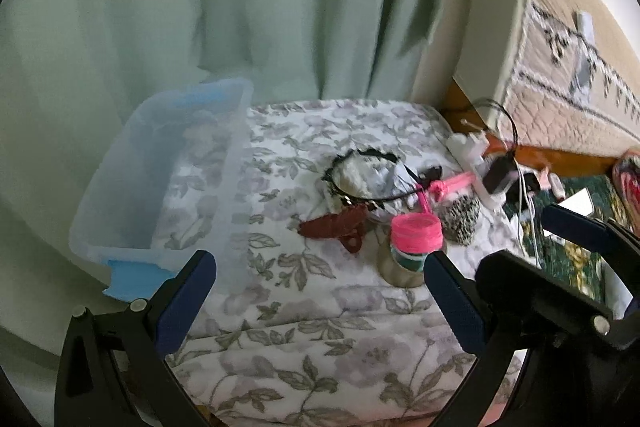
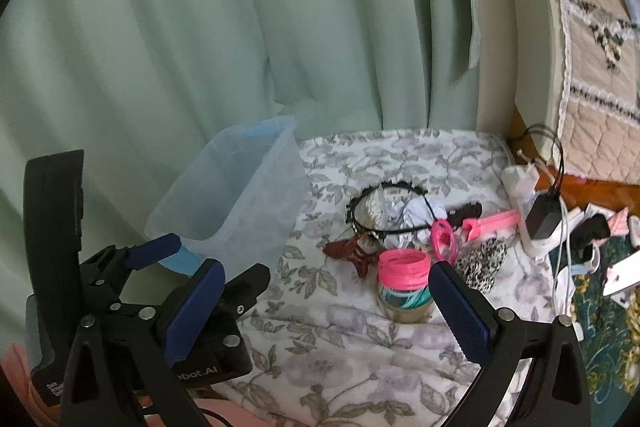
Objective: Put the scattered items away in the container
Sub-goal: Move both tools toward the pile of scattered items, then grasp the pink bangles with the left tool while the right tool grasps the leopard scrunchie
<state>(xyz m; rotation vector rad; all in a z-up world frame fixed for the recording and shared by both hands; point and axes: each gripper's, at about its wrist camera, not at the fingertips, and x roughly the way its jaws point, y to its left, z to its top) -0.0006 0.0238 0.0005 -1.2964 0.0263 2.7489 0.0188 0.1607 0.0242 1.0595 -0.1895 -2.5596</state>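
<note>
A clear plastic container (image 1: 160, 167) (image 2: 232, 203) with blue handles stands at the left on a floral bedspread (image 1: 304, 307). To its right lie a black headband (image 1: 360, 171) (image 2: 384, 207), a dark red hair clip (image 1: 340, 227) (image 2: 352, 253), a jar wrapped in pink hair bands (image 1: 414, 239) (image 2: 402, 279), a pink strap (image 1: 452, 183) (image 2: 492, 221) and a leopard-print scrunchie (image 1: 462, 217) (image 2: 482, 263). My left gripper (image 1: 320, 303) hovers open in front of the container and jar, holding nothing. My right gripper (image 2: 328, 311) is open too, its right finger close to the jar.
A white power strip (image 1: 476, 155) (image 2: 528, 211) with a black charger and cables lies at the bedspread's right edge. A green curtain (image 1: 240, 7) hangs behind. A quilted bed (image 1: 560, 47) rises at the right, and a patterned rug (image 2: 600, 307) holds small clutter.
</note>
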